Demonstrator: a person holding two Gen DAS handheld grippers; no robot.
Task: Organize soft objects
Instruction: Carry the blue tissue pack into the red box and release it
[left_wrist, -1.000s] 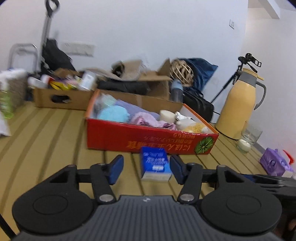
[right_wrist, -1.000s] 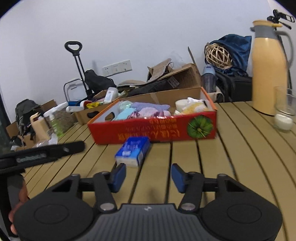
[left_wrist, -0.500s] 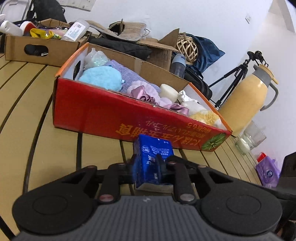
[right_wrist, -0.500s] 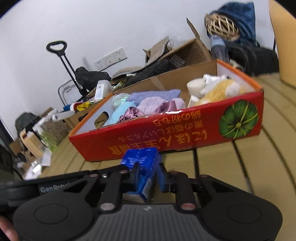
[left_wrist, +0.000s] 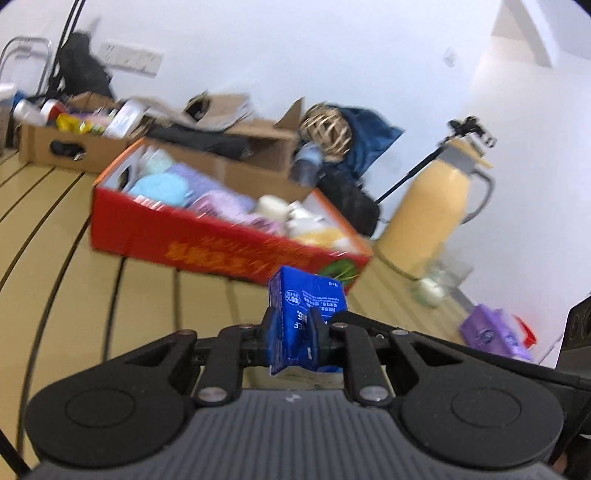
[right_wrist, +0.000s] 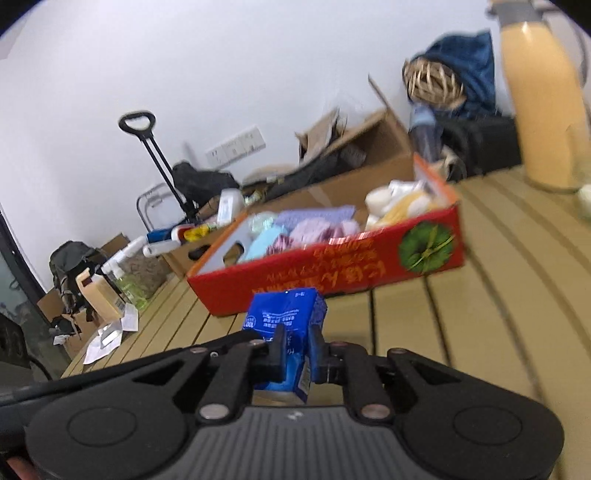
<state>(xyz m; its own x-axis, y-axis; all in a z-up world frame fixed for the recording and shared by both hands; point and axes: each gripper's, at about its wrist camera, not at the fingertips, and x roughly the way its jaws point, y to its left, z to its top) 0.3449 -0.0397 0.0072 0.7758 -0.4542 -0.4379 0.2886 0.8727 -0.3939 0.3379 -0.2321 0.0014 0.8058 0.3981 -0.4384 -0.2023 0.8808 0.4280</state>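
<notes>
Two tongs: the left tongs and the right tongs both pinch the same blue tissue pack, each pair of fingers pressed into its sides so the soft wrapper buckles between them.
Tissue pack: it is held off the slatted wooden table, tipped a little, in front of the red cardboard box and near its corner with the green print.
Red box: it stands on the table, open on top, already holding soft things: a light blue fluffy piece, lilac and pink cloth, something white and a pale yellow plush at the far end.
Step in hand: by my reading, the carry. The pack is gripped and lifted, not yet over the box rim.
Next move: I'd judge it calls for raising the pack above the near wall, bringing it forward over a gap among the soft things, then spreading both tongs together so it drops flat.
Risk: with two grips on one squashy pack, uneven pull could twist or tear the wrapper.
Around: a yellow thermos jug and a glass stand to the right, a purple packet lies nearer, and brown cartons sit behind.
</notes>
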